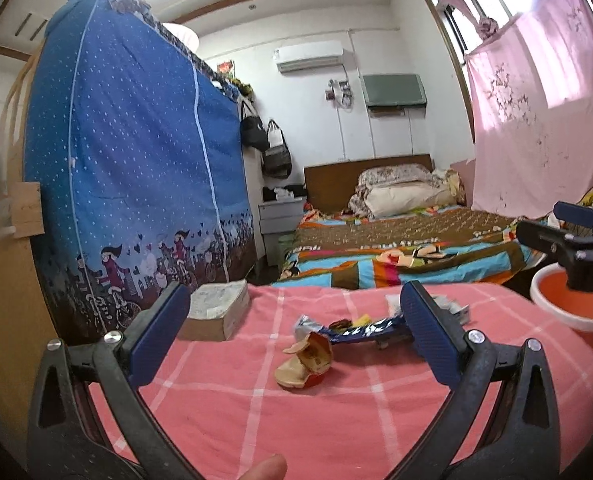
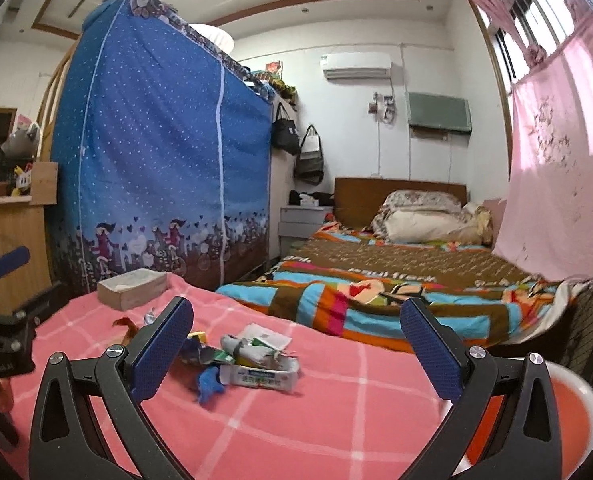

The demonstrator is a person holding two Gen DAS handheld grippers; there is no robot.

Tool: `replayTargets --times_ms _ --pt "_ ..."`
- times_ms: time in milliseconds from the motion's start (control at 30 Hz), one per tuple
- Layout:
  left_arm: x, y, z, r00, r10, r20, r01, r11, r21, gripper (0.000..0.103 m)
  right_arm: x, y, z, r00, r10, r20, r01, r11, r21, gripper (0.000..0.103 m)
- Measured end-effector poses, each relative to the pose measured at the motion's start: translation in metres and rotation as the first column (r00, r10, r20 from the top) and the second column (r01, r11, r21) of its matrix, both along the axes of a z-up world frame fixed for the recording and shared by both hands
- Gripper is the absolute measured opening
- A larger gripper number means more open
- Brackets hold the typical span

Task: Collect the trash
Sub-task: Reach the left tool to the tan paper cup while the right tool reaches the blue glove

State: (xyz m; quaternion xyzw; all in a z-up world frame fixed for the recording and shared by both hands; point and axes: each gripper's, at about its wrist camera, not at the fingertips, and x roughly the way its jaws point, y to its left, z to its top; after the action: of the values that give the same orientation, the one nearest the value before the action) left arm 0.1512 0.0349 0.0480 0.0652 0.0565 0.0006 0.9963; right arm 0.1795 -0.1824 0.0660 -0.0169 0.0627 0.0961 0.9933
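While the big blue fabric wardrobe [image 1: 136, 160] looms on the left and the patchwork-quilted bed [image 2: 396, 280] stretches away behind, all the action sits on the pink checked cloth [image 1: 296, 420] up front. At its right edge waits the orange basin with a white rim [image 1: 564, 300], seemingly the place for the rubbish. On the far left corner lies a tissue box [image 2: 132, 286], well apart from the mess. Mid-cloth we've got the litter: a white medicine carton [image 2: 262, 378] with crumpled wrappers heaped on it, a blue scrap [image 2: 210, 386] just beside it, and, from the other side, a dark blue foil wrapper [image 1: 360, 330] and a torn red-and-tan snack packet [image 1: 306, 364]. Both tools are poised and empty: the left gripper [image 1: 296, 336] hangs over the snack packet with jaws spread wide, the right gripper [image 2: 296, 354] likewise gaping above the carton pile. This looks like the opening reach, nothing picked yet. Next move, I'd say: drop the left one lower, straddle that red packet, squeeze, then swing right to the basin.
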Motion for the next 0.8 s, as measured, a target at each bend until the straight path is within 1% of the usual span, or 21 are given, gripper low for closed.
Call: replayTargets --times_ms 67,133,200,233,267,300,333,433,467,567,600,667,800 --pt "0.011 0.003 -0.004 0.998 -0.015 -0.053 0.014 1.0 -0.01 0.103 0.007 0.0 -0.004 1.0 0.004 -0.022 -0.004 1.0 0.015 0.103" --pt "0.024 0.007 -0.007 0.992 -0.033 -0.125 0.029 0.999 -0.036 0.103 0.015 0.003 -0.008 0.998 0.019 -0.058 -0.018 1.0 0.021 0.103" --pt "0.039 0.012 -0.013 0.976 -0.052 -0.21 0.037 0.996 -0.075 0.103 0.024 0.007 -0.015 0.992 0.041 -0.119 -0.04 0.999 0.014 0.103" --pt "0.044 0.014 -0.016 0.97 -0.058 -0.234 0.039 0.995 -0.089 0.103 0.031 0.012 -0.021 0.984 0.055 -0.17 -0.056 0.998 -0.001 0.103" --pt "0.051 0.017 -0.019 0.959 -0.068 -0.274 0.039 0.993 -0.111 0.103 0.037 0.015 -0.026 0.977 0.062 -0.205 -0.066 0.998 -0.014 0.1" --pt "0.056 0.019 -0.022 0.951 -0.073 -0.3 0.037 0.991 -0.126 0.103 0.041 0.018 -0.032 0.969 0.072 -0.236 -0.08 0.996 -0.025 0.093" --pt "0.062 0.02 -0.025 0.94 -0.079 -0.333 0.033 0.989 -0.142 0.103 0.045 0.02 -0.037 0.962 0.081 -0.261 -0.092 0.995 -0.03 0.09" --pt "0.074 0.021 -0.036 0.909 -0.096 -0.406 0.031 0.986 -0.162 0.103 0.056 0.026 -0.047 0.931 0.12 -0.345 -0.134 0.991 -0.019 0.069" --pt "0.078 0.02 -0.039 0.895 -0.103 -0.433 0.034 0.986 -0.164 0.103 0.058 0.027 -0.049 0.926 0.128 -0.355 -0.142 0.99 -0.014 0.067" --pt "0.09 0.017 -0.047 0.851 -0.126 -0.51 0.041 0.984 -0.174 0.093 0.061 0.032 -0.051 0.91 0.15 -0.385 -0.168 0.986 -0.012 0.06" --pt "0.093 0.016 -0.05 0.838 -0.129 -0.53 0.039 0.983 -0.178 0.087 0.062 0.036 -0.052 0.907 0.152 -0.392 -0.173 0.985 -0.019 0.058" --pt "0.097 0.018 -0.052 0.822 -0.134 -0.554 0.033 0.981 -0.189 0.083 0.063 0.043 -0.053 0.898 0.165 -0.408 -0.194 0.98 -0.032 0.054" --pt "0.102 0.019 -0.058 0.792 -0.148 -0.593 0.03 0.979 -0.204 0.074 0.066 0.052 -0.055 0.882 0.202 -0.426 -0.233 0.972 -0.022 0.048"
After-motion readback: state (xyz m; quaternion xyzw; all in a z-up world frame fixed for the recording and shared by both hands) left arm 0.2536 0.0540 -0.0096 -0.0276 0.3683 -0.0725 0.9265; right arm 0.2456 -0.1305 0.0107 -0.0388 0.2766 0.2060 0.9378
